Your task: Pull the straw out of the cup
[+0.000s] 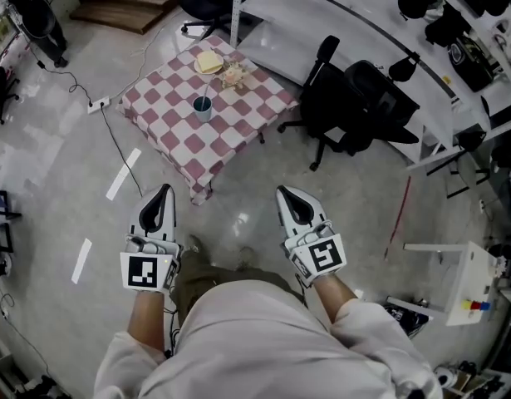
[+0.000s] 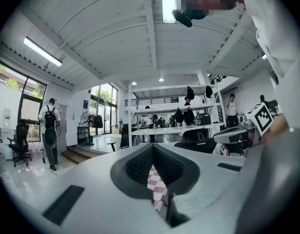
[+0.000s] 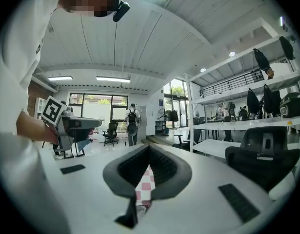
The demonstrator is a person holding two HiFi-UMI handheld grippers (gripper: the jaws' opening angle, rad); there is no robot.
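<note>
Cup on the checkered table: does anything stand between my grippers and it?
Nothing visible does. Only bare floor separates the left gripper and right gripper from the table; the food lies beyond the cup, the black chair off to the side.

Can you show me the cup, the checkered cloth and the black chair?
cup (image 1: 203,110): head view, on its side.
checkered cloth (image 1: 180,144): head view, on bare squares near the front.
black chair (image 1: 367,98): head view, on its wide middle part.
</note>
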